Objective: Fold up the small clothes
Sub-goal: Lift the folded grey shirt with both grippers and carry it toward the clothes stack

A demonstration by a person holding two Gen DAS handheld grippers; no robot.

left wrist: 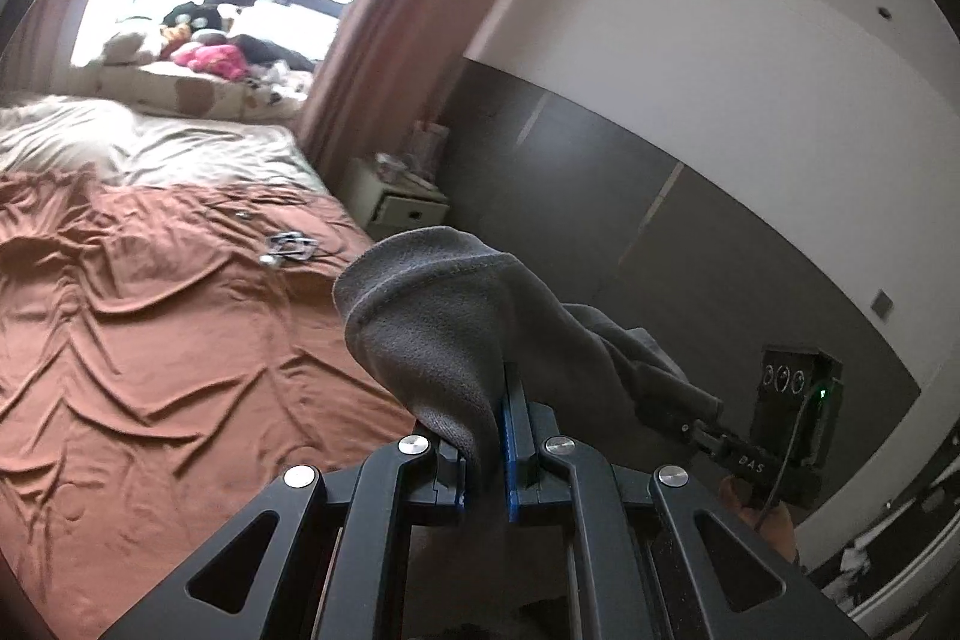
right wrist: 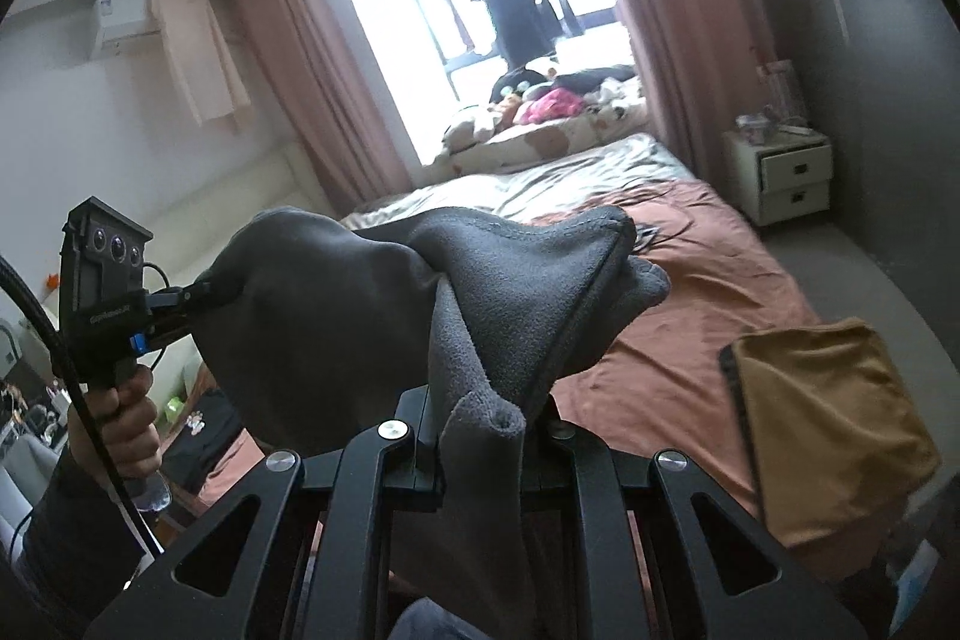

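Observation:
A grey fleece garment (left wrist: 444,322) hangs in the air between both grippers, above the bed. My left gripper (left wrist: 489,436) is shut on one edge of it, the cloth pinched between the blue pads. My right gripper (right wrist: 486,418) is shut on another edge of the same grey garment (right wrist: 372,292), which bunches up over its fingers. The right gripper also shows in the left wrist view (left wrist: 690,421), and the left gripper shows in the right wrist view (right wrist: 198,295), each biting the cloth. The fingertips are hidden by fabric.
A bed with a rust-brown sheet (left wrist: 150,340) lies below and ahead. A folded tan cloth (right wrist: 828,430) lies on it at the right. A white nightstand (right wrist: 780,172) stands beyond, plush toys (right wrist: 552,100) sit by the window. Small metal items (left wrist: 288,247) lie on the sheet.

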